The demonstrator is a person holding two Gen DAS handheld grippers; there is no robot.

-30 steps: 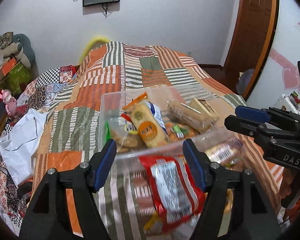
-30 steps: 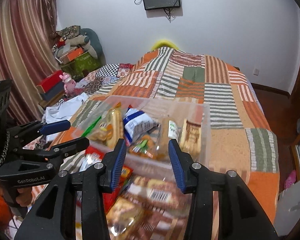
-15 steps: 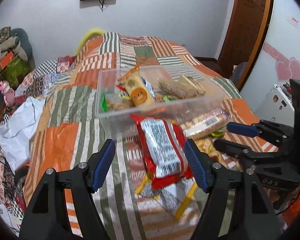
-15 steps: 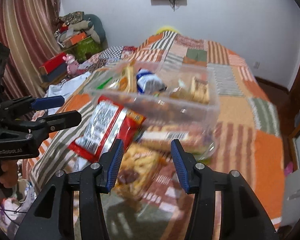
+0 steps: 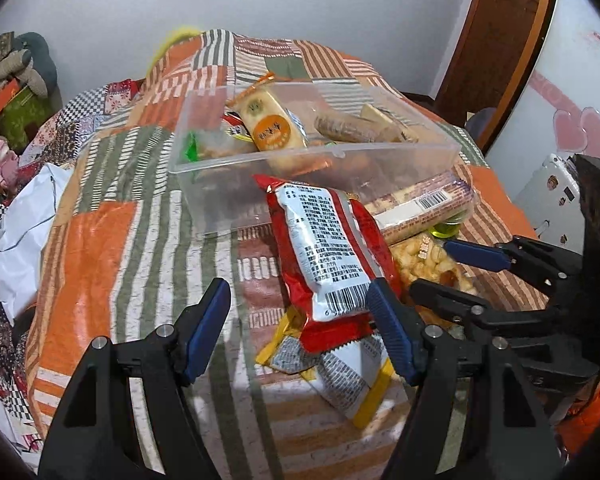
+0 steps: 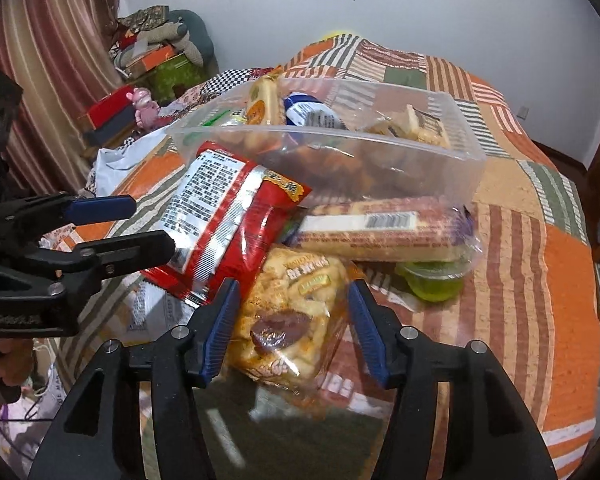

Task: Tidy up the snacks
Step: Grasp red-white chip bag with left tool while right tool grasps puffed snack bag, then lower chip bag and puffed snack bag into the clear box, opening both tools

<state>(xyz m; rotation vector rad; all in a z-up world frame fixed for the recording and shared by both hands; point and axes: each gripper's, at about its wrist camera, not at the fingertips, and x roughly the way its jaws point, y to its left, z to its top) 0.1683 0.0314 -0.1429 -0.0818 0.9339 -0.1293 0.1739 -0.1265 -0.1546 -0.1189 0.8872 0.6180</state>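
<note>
Patchwork-quilted bed [image 5: 100,240] carries a half-filled clear bin [image 5: 312,156] with loose packets in front, and both grippers, left [image 5: 298,332] and right [image 6: 294,330], hover with jaws open, so picking looks next: the right closing on the fried-snack bag [image 6: 290,316].

**Little I can read from here**

The red packet [image 5: 332,256] in front of me carries a white panel of dense print and a barcode, too small to read. The long biscuit pack [image 6: 384,228] to its right shows only a barcode.
</note>
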